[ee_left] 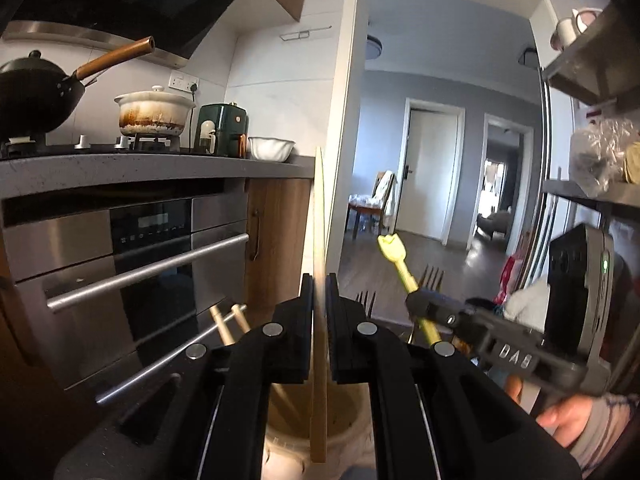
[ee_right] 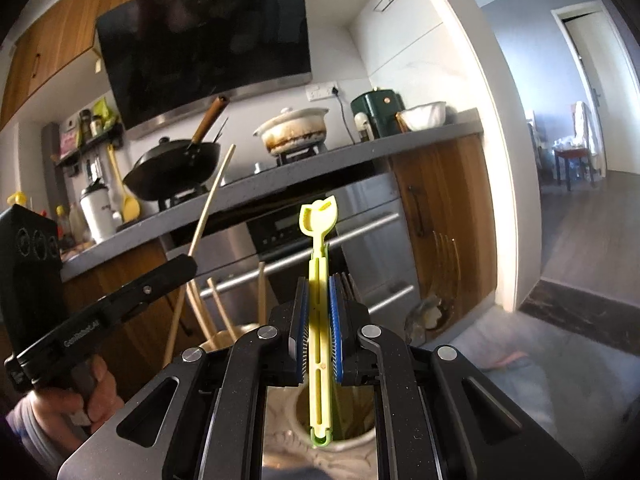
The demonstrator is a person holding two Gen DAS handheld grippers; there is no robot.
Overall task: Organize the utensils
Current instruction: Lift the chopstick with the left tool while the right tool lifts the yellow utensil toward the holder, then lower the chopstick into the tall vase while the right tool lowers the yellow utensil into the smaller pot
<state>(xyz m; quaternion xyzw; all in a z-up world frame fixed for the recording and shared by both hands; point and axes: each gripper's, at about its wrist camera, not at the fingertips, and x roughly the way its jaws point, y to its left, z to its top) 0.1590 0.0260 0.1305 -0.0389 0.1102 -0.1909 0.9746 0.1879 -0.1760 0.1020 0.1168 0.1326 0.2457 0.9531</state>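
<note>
My left gripper (ee_left: pixel 319 284) is shut on a long wooden chopstick (ee_left: pixel 319 216), upright, its lower end over a beige utensil holder (ee_left: pixel 352 436). The chopstick also shows in the right wrist view (ee_right: pixel 208 208), held by the left gripper (ee_right: pixel 188 264). My right gripper (ee_right: pixel 318 280) is shut on a yellow-green plastic utensil (ee_right: pixel 318 240), its lower end in the mouth of a white embossed holder (ee_right: pixel 348 452). That utensil (ee_left: pixel 394 250) and the right gripper (ee_left: pixel 418 304) show right of the left gripper. More chopsticks (ee_right: pixel 218 312) stand in the beige holder (ee_right: pixel 224 338). Metal forks (ee_left: pixel 434 276) stand behind.
A grey counter (ee_left: pixel 160 168) carries a black wok (ee_left: pixel 36 92), a white clay pot (ee_left: pixel 154 114), a green appliance (ee_left: pixel 222 130) and a white bowl (ee_left: pixel 271 148). A steel oven (ee_left: pixel 132 256) sits below. Metal shelves (ee_left: pixel 592 196) stand at right. A doorway opens onto a wood floor (ee_right: pixel 584 224).
</note>
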